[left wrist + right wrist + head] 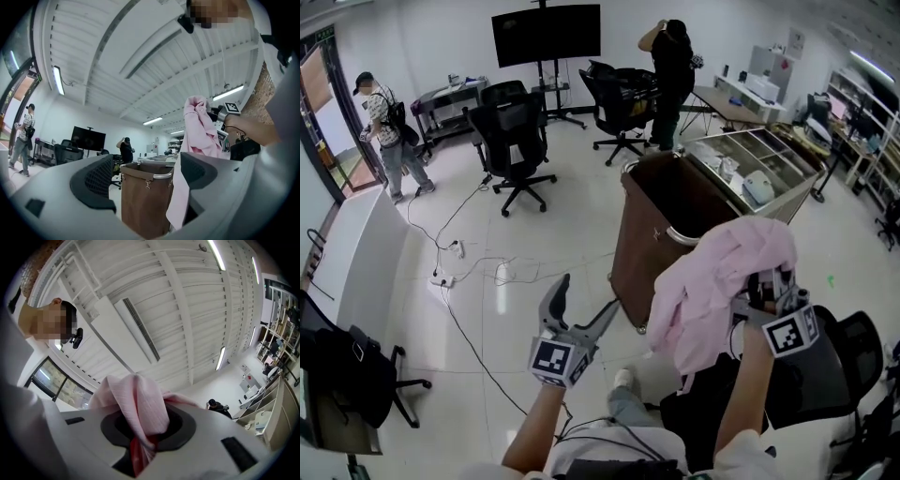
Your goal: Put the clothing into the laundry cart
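Note:
A pink garment (722, 281) hangs bunched from my right gripper (766, 292), which is raised at the right and shut on the cloth. In the right gripper view the pink garment (139, 409) is pinched between the jaws of the right gripper (143, 439) and folds over them. The brown laundry cart (661, 230) with a metal rim stands just beyond and left of the garment. My left gripper (581, 309) is open and empty, lower, in front of the cart's near corner. In the left gripper view the cart (145, 199) shows between the jaws, with the garment (199, 136) to the right.
A black office chair (517, 141) and another (623, 103) stand behind the cart. Cables and a power strip (455, 262) lie on the floor at left. One person (673, 66) stands by a desk (736, 103), another (389, 131) by the door. A black chair (825, 366) is at my right.

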Motion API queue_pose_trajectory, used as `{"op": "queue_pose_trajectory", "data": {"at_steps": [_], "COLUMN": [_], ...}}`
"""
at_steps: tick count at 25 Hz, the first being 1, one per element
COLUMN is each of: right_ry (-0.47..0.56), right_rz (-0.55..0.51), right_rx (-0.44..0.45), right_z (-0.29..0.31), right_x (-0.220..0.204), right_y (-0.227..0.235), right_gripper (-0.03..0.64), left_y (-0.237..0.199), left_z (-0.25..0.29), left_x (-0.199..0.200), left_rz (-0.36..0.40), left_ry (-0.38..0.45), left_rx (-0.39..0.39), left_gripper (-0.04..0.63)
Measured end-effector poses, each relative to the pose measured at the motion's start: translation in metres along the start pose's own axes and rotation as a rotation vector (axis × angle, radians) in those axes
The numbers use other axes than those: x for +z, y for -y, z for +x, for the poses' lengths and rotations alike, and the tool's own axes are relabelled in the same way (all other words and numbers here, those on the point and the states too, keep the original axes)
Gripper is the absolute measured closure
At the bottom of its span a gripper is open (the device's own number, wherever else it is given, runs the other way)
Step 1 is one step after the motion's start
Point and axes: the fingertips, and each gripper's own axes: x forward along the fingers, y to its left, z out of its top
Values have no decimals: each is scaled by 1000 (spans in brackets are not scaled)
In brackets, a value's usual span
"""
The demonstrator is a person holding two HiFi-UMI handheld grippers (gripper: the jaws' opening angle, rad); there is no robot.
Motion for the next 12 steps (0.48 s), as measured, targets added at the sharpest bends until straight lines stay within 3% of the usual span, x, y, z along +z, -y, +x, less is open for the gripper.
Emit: {"op": "queue_pose_trajectory", "data": {"at_steps": [6,8,10,12], "right_ry": [42,25,-54,-198], "right_rz": [29,35,19,23], "right_rx": [56,28,-66,-127], "right_z": [73,95,115,132], "right_x": [-21,-33,-58,-102], "right_y": [72,107,148,181], "right_gripper": [526,525,520,511], "left_y": [-28,-30,-37,-49], "left_z": [95,124,148,168], "left_x": [-14,-15,-21,-32], "left_rz": [28,50,62,81], "left_ry": [12,-3,-16,-25], "left_rx": [15,18,34,54], "left_gripper": [167,167,167,167]}}
